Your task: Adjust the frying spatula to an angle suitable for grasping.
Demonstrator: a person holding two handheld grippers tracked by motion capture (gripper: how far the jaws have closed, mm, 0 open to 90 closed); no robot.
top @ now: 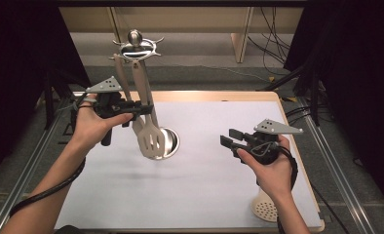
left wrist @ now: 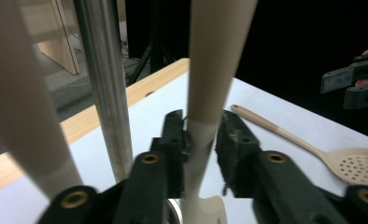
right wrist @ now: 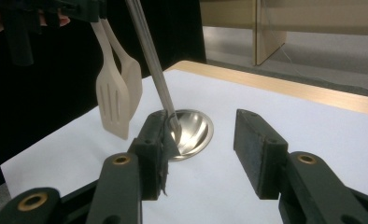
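Nearest the person, a perforated beige skimmer [top: 265,209] lies flat at the front right corner of the white tabletop [top: 204,195], partly hidden under the right forearm; in the left gripper view its handle runs back across the sheet. Just beyond it the right gripper [top: 233,138] hovers above the tabletop with its jaws spread wide and nothing between them. Farther back and to the left, the left gripper [top: 144,109] is clenched on the neck of a slotted beige spatula [top: 151,139], which hangs from a metal utensil stand [top: 135,46]. A second, solid beige utensil [right wrist: 133,86] hangs right beside the spatula. The stand's thin pole drops to a round, shiny base [right wrist: 191,133] on the tabletop, just behind the spatula's blade. Beyond the tabletop's wooden far edge lie a grey floor and dark cables.
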